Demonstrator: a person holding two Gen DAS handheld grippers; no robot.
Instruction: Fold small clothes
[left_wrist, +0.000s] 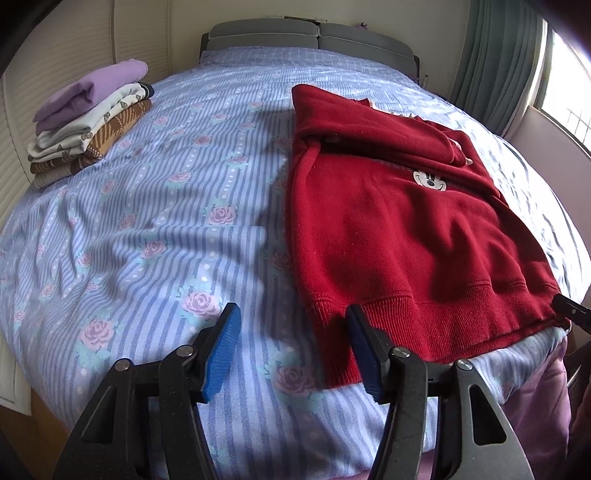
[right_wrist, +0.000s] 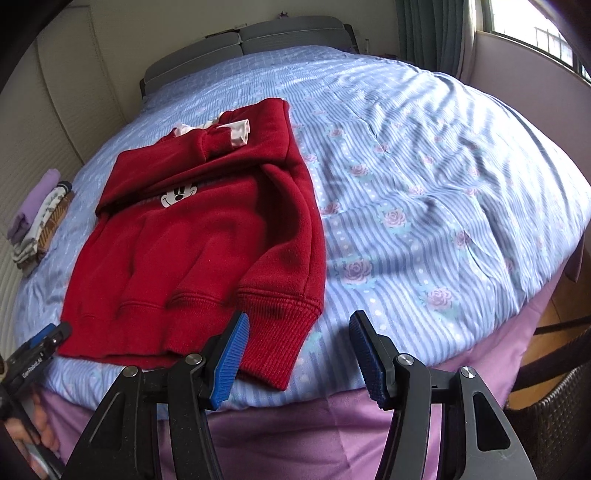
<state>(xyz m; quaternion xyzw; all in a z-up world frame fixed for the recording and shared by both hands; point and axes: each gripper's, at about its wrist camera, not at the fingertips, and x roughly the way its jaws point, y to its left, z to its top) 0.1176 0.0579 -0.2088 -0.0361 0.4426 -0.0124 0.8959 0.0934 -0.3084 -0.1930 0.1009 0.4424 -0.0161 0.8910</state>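
Note:
A red sweater (left_wrist: 399, 229) with a cartoon mouse face lies flat on the bed, its sleeves folded across the chest and its ribbed hem toward me. My left gripper (left_wrist: 293, 312) hovers open over the hem's left corner, which lies under the gap beside the right blue pad (left_wrist: 364, 350). In the right wrist view the red sweater (right_wrist: 192, 251) lies left of centre. My right gripper (right_wrist: 299, 317) is open over its right hem corner, with ribbed fabric between the fingers and no pad pressing. Each view catches the other gripper at the far corner: the right gripper (left_wrist: 570, 312) and the left gripper (right_wrist: 51, 334).
The bed cover (left_wrist: 155, 229) is blue-striped with roses. A pile of folded clothes (left_wrist: 88, 122) sits at the far left by the wall. The grey headboard (left_wrist: 310, 37) is at the back, with a window and green curtain (left_wrist: 495, 62) to the right. A wicker piece (right_wrist: 554, 402) stands by the bed's near right corner.

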